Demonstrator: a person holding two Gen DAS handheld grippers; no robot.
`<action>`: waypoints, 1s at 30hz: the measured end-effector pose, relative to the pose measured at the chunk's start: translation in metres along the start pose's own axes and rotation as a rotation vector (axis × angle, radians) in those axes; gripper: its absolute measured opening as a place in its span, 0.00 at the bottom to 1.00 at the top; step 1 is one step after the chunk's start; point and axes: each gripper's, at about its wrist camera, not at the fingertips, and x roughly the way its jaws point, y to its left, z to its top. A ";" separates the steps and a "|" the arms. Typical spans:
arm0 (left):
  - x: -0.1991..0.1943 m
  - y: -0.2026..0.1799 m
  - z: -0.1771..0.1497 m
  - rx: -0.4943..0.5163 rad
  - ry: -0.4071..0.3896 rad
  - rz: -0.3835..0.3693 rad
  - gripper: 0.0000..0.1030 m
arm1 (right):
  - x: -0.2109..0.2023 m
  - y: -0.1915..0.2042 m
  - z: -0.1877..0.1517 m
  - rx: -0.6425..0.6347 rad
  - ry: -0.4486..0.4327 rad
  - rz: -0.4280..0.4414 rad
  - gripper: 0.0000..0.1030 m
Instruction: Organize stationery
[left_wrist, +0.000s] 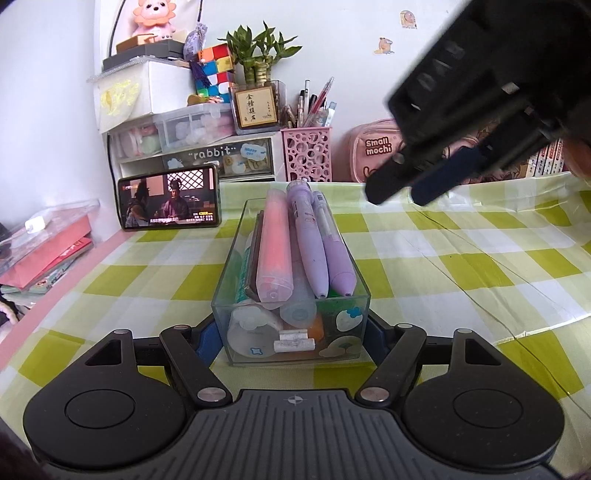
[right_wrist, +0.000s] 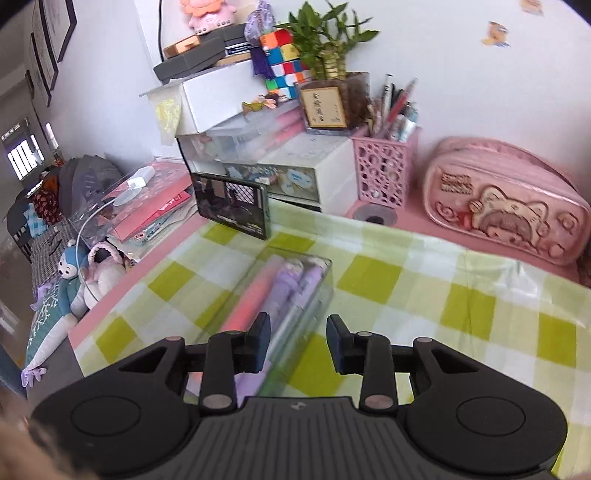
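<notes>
A clear plastic box (left_wrist: 229, 288) full of stationery stands on the green checked cloth. It holds a pink highlighter (left_wrist: 273, 251), two purple pens (left_wrist: 314, 243) and small items at the near end. My left gripper (left_wrist: 291, 339) is shut on the box's near end, one finger at each side wall. My right gripper (right_wrist: 297, 341) is open and empty, raised above the cloth just right of the box (right_wrist: 317, 273). It also shows in the left wrist view (left_wrist: 406, 184), in the air beyond the box to the right.
A phone (left_wrist: 170, 201) stands propped behind the box. A pink mesh pen holder (left_wrist: 306, 153) with pens, white drawer units (left_wrist: 207, 155), a potted plant (left_wrist: 258, 99) and a pink pencil case (right_wrist: 506, 203) line the back wall. Books and folders (left_wrist: 44, 254) lie left.
</notes>
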 end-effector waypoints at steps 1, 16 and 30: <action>0.000 0.000 0.000 0.000 0.001 -0.005 0.71 | -0.003 -0.008 -0.009 0.032 -0.003 0.000 0.36; 0.015 -0.013 0.021 -0.033 0.123 -0.037 0.70 | -0.028 -0.058 -0.064 0.196 -0.036 0.029 0.37; 0.056 -0.030 0.050 -0.078 0.203 -0.022 0.70 | -0.031 -0.064 -0.070 0.177 -0.060 -0.021 0.42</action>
